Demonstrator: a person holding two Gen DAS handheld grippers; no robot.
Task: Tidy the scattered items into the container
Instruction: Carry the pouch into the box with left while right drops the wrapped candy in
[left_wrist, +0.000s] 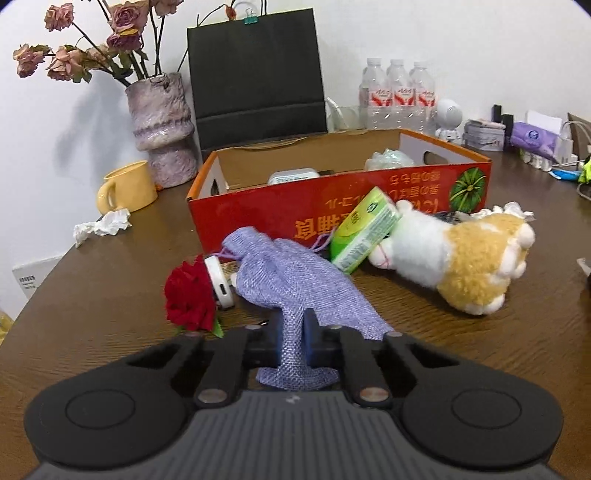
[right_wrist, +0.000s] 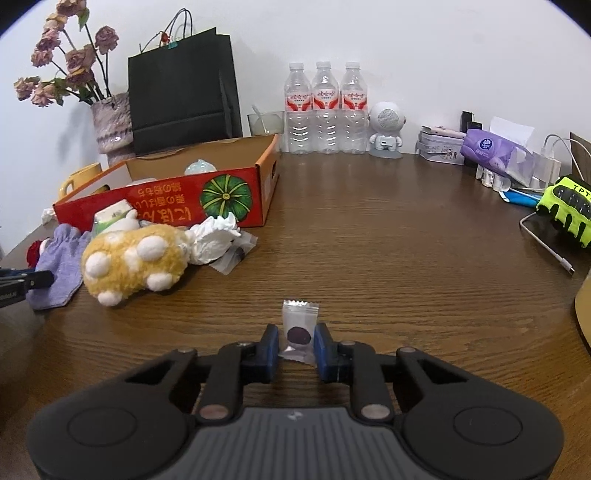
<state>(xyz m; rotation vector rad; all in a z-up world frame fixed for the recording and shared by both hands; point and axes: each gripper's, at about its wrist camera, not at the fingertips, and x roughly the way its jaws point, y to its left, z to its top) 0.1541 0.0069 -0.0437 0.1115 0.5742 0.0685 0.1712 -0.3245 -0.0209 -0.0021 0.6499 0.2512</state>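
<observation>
Brown wood-grain bench (right_wrist: 369, 229) is carrying everything here. The red cardboard box (left_wrist: 332, 206) is sitting toward the back left with its top open, a white case and a pale wad showing inside it. Just in front of its long wall the yellow-and-white plush toy (left_wrist: 461, 251) is lying on its side, a green carton (left_wrist: 364, 232) leaning between it and the box. The lilac cloth pouch (left_wrist: 295, 280) is lying beside the carton, partly covering a white charger (left_wrist: 219, 280), with a red rose head (left_wrist: 190, 295) touching that charger on the left. The left tongs (left_wrist: 293, 341) are pinching the near end of the pouch, the cloth bunched tight between the blue pads. Well apart from the pile, the small clear candy wrapper (right_wrist: 298, 332) with a dark sweet is lying flat on the bench, and the right tongs (right_wrist: 297, 347) are standing narrow around it, pads at its edges
</observation>
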